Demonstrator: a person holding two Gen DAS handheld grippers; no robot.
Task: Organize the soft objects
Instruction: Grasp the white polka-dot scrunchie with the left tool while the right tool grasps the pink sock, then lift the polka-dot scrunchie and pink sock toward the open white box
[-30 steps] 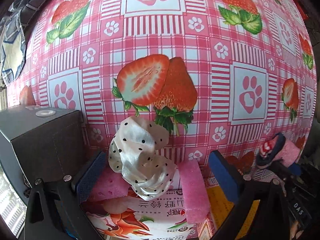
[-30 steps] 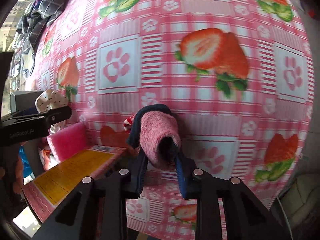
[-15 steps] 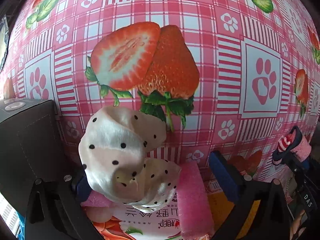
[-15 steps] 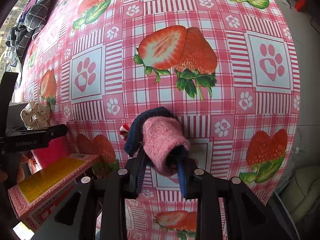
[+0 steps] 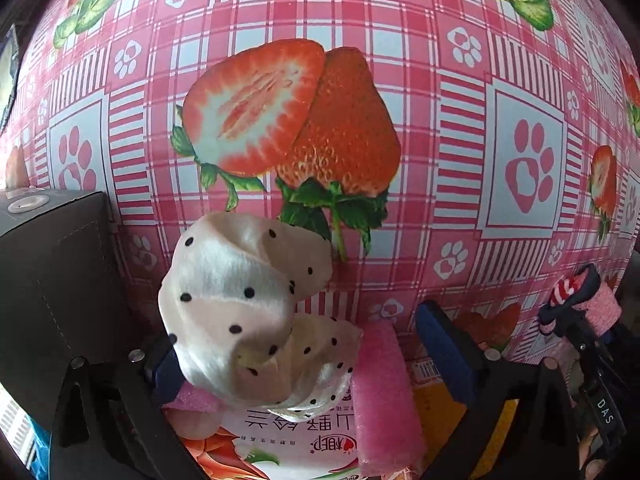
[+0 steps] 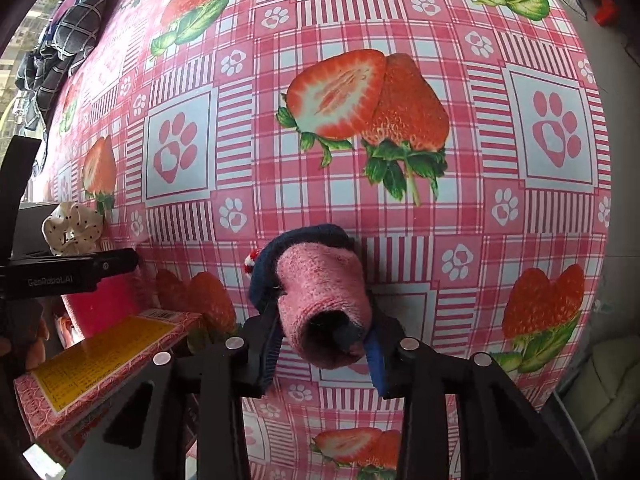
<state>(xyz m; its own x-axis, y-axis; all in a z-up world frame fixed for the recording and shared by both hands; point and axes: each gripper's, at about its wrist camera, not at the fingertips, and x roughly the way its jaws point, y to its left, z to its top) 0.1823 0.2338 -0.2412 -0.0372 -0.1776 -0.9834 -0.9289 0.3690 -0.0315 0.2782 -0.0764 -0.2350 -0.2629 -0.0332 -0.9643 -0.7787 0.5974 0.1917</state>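
Two soft items were in play, each logged against the printed box (image 5: 280, 446) at the near table edge.

Item one: white dotted scrunchie (image 5: 248, 312). It sat on the far end of the box, bunched on the pink foam (image 5: 382, 392) there and beside the black case (image 5: 52, 288). The left gripper (image 5: 296, 348) pointed down at it, jaws spread wide and lately narrowing a little. The scrunchie lay between them, hard against the left finger and well clear of the right finger (image 5: 442, 350); the pads did not press it. No grip yet, by appearance. Its loop showed no clear long axis. The left hand was plainly the nearer one; the likely next move was a further closing, with a small shift toward the case to centre the bundle.

Item two: pink sock (image 6: 324, 308), rolled with a dark blue one. The right gripper (image 6: 322, 350) pinched it, the roll's length running forward along the fingers. It hung over the strawberry tablecloth (image 6: 400, 200), to the right of the box and apart from it.
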